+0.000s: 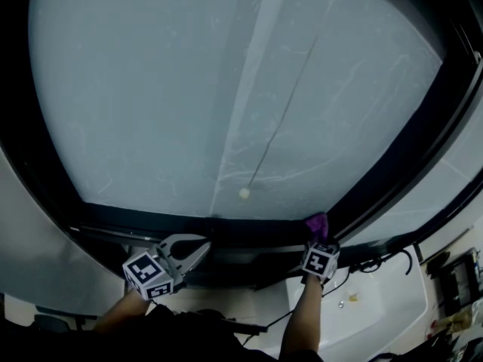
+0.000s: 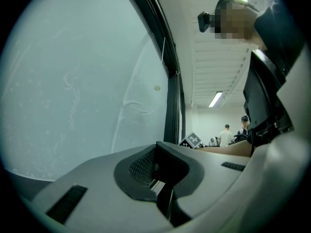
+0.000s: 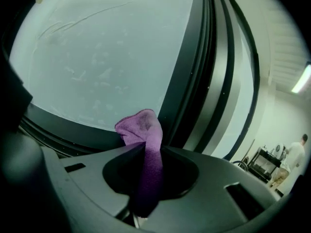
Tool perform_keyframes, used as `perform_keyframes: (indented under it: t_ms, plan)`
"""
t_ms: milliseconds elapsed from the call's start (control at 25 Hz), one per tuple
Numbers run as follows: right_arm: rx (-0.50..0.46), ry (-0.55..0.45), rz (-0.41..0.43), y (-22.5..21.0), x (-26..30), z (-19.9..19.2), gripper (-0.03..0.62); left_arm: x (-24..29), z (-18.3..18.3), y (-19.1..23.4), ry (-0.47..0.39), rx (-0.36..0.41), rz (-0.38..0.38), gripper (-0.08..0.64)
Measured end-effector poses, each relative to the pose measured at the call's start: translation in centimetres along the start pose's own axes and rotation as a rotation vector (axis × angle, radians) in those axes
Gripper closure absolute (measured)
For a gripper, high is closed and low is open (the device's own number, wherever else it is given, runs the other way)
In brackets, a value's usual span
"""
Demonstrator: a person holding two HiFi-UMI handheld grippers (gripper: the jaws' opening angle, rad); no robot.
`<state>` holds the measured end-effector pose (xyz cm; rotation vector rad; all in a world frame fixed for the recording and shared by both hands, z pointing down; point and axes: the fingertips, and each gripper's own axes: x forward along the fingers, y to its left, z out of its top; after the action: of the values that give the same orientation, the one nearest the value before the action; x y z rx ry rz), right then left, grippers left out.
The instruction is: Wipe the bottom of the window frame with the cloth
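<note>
A purple cloth [image 1: 317,223] [image 3: 143,125] sticks out of my right gripper [image 1: 318,241] [image 3: 146,152], which is shut on it. The cloth's bunched end touches the dark window frame [image 1: 226,228] [image 3: 73,130] at its bottom right corner, where the bottom rail meets the upright post [image 3: 214,81]. My left gripper [image 1: 202,249] [image 2: 156,165] hovers just below the bottom rail further left, jaws together with nothing between them. The large pale glass pane [image 1: 189,89] fills the view above.
A thin cord ending in a white bead [image 1: 244,193] hangs in front of the glass. A white surface [image 1: 377,300] with black cables lies below at the right. In the left gripper view, people [image 2: 226,135] stand far off in the room.
</note>
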<state>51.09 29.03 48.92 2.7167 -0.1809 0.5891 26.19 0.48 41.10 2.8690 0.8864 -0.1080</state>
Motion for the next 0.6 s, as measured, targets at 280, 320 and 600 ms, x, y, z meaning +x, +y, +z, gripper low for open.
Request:
perform_keyframes:
  t_ms: [280, 320, 600]
  plan:
    - [0.064, 0.031, -0.034, -1.0, -1.1, -2.1, 0.523, -0.5, 0.0, -0.2, -0.006, -0.010, -0.038, 0.568]
    - [0.072, 0.037, -0.035, -1.1, -1.3, -2.4, 0.523, -0.6, 0.0, -0.2, -0.005, -0.010, -0.045, 0.568]
    - [0.173, 0.006, 0.116, 1.0, -3.5, -4.0, 0.525, -0.6, 0.5, -0.7, -0.024, -0.028, -0.096, 0.568]
